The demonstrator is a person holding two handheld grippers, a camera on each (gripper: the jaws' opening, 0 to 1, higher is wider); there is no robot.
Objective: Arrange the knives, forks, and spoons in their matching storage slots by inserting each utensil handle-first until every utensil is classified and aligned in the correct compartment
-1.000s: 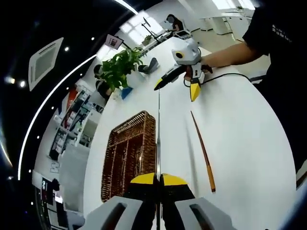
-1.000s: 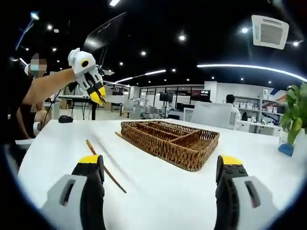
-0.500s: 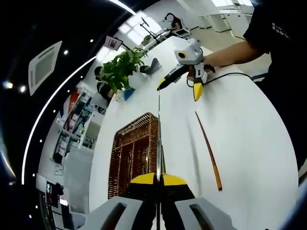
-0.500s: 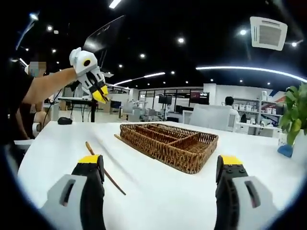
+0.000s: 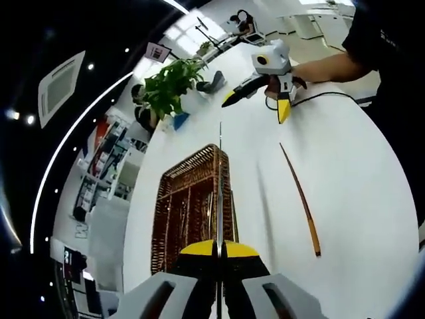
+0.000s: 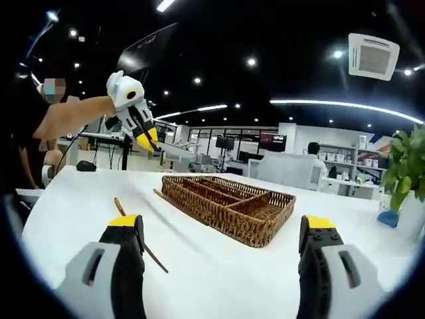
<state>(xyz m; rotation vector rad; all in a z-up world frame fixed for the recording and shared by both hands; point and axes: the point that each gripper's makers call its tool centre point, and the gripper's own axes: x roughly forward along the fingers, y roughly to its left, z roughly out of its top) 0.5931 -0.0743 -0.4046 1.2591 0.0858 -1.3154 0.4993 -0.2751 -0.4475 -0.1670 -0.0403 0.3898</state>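
While left gripper (image 5: 220, 248) clamps thin steel knife (image 5: 219, 193), right gripper (image 6: 219, 229) gapes, ribbed wicker tray (image 6: 229, 206).

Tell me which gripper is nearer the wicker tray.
Left. The left gripper, shut on a thin utensil, hangs above the wicker tray's near end; the right gripper is open, low over the table, farther back.
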